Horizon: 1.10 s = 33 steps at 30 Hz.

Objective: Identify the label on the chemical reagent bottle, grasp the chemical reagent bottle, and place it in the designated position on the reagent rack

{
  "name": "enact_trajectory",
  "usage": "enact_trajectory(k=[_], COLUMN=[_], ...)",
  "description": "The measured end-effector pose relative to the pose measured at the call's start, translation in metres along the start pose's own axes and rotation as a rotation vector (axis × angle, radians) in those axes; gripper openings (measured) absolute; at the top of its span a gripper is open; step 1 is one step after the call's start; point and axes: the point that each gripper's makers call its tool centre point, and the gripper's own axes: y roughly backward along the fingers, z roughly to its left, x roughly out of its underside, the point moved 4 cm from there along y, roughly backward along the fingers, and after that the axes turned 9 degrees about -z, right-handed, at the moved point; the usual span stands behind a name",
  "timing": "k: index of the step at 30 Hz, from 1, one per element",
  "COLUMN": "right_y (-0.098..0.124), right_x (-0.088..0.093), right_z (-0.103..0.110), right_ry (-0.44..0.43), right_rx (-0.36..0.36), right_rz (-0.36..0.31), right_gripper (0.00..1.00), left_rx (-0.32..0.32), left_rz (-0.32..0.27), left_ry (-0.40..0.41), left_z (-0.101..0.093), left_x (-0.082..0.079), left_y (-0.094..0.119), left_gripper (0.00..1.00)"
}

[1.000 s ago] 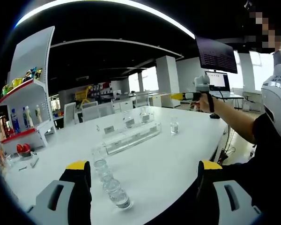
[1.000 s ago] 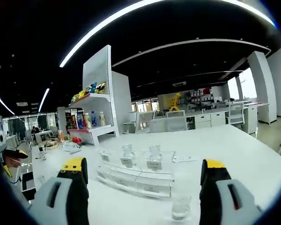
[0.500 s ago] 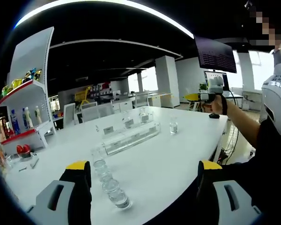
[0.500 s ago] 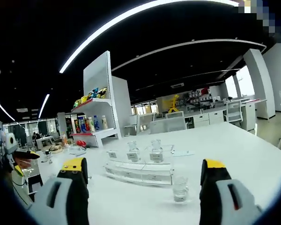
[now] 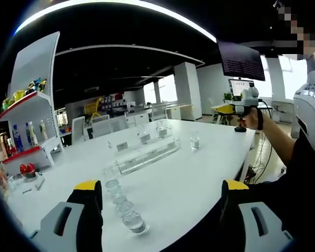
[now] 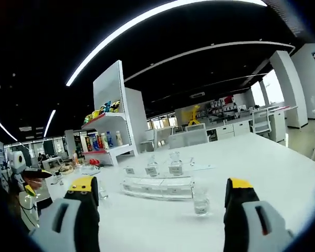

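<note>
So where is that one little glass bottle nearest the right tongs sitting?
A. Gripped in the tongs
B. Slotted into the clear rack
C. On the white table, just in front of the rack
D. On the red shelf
C: in the right gripper view the small glass bottle stands on the white table, apart from the clear rack behind it, with the right tongs open and empty.

black short sleeve [image 5: 299, 157], yellow-tipped hand-held gripper [image 5: 157, 197]
</note>
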Motion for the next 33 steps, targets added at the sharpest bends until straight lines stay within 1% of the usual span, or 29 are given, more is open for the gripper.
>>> enact_trajectory(k=[5, 9, 12, 15, 19, 33], right_y=[0.0047, 0.0074, 0.0079, 0.0088, 0.0095, 0.0095], right_x=[-0.0007, 0.0015, 0.0023, -0.0002, -0.0005, 0.004], right_z=[0.0005, 0.0014, 0.0015, -0.0013, -0.0017, 0.0001], right_ry=[-0.011, 0.017, 0.023, 0.02, 0.02, 0.028], right_rx=[-0.004, -0.001, -0.01, -0.002, -0.001, -0.006], right_rz=[-0.007, 0.006, 0.019, 0.006, 0.006, 0.024], right_gripper=[0.97, 0.97, 0.97, 0.96, 0.96, 0.96], left_rx=[0.002, -0.001, 0.0, 0.004, 0.0, -0.002], left_rz=[0.001, -0.001, 0.002, 0.005, 0.001, 0.001], left_ry=[-0.002, -0.002, -0.002, -0.004, -0.005, -0.007], left_z=[-0.0009, -0.0004, -0.0008, -0.0021, -0.0013, -0.0009], left_x=[-0.0005, -0.001, -0.0001, 0.0002, -0.0008, -0.0008], left_y=[-0.0003, -0.0009, -0.002, -0.0024, -0.0009, 0.0009], left_gripper=[0.93, 0.93, 0.93, 0.93, 0.93, 0.93])
